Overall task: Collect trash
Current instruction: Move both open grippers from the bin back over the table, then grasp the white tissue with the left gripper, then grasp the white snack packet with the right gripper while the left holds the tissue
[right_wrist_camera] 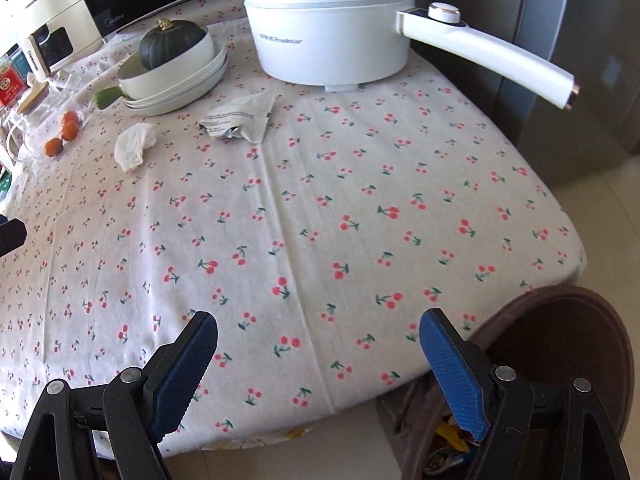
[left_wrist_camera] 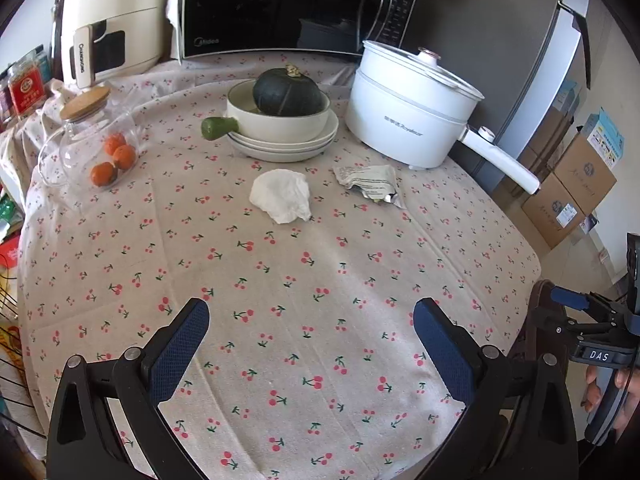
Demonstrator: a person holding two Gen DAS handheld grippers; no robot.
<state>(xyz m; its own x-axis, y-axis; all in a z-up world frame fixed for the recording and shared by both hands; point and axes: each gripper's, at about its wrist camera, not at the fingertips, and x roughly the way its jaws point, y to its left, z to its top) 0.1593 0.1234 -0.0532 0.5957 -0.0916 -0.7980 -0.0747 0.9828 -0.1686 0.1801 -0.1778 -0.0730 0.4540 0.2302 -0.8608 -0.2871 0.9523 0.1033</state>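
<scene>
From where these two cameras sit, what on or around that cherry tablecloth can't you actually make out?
- Electric pot: contents hidden by its lid in the left wrist view; its top is cut off by the frame edge in the right wrist view.
- Wrapper: print too small to read in either view.
- Brown bin: inside mostly blocked by the right gripper.
- Bowl: inside hidden by the dark squash.
</scene>
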